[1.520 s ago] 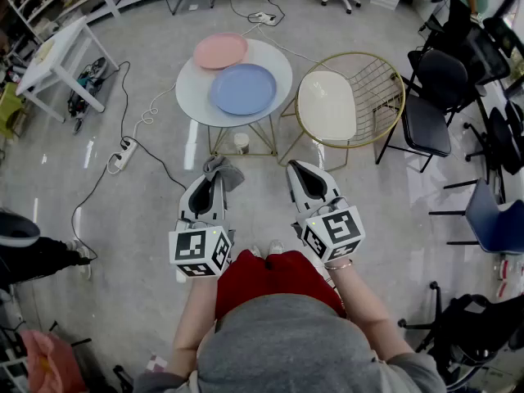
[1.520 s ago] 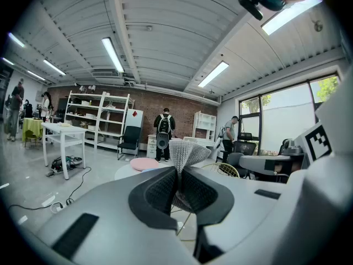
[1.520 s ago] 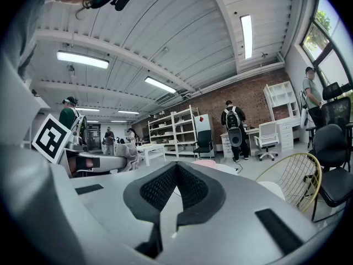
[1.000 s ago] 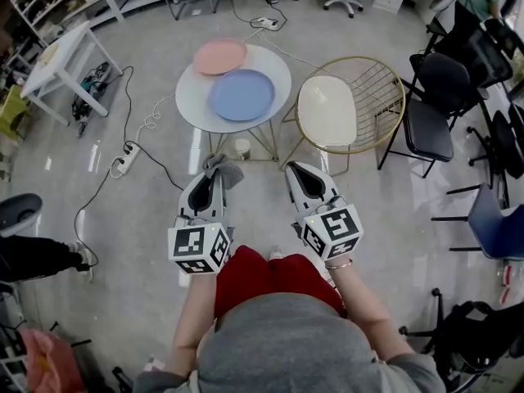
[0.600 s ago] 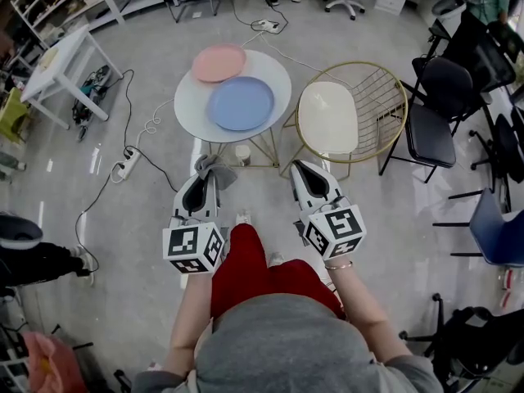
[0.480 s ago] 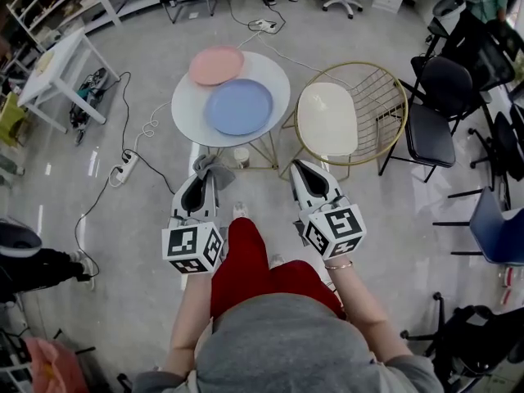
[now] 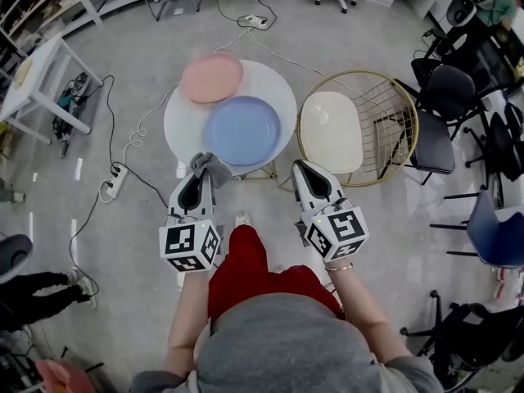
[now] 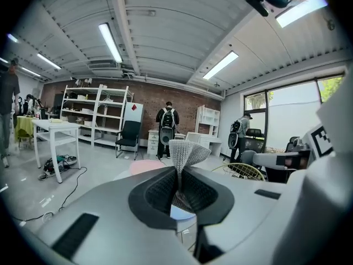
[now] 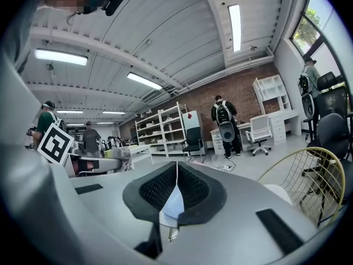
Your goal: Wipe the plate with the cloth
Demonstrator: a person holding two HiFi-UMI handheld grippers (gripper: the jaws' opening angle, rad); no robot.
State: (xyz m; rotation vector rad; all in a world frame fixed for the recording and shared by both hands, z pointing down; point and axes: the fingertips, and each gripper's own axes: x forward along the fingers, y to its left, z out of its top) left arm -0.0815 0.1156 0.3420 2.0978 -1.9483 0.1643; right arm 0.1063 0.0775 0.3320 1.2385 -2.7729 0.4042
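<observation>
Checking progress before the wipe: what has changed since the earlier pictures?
The person stepped forward, so the round table is now just ahead, the cloth showing at its near edge. Nothing taken or let go. Unchanged: left tongs shut on the cloth, right tongs shut and empty, pink plate and blue plate in place.

An open workshop-style lab: brick wall, metal shelving, office chairs, floor cables.
</observation>
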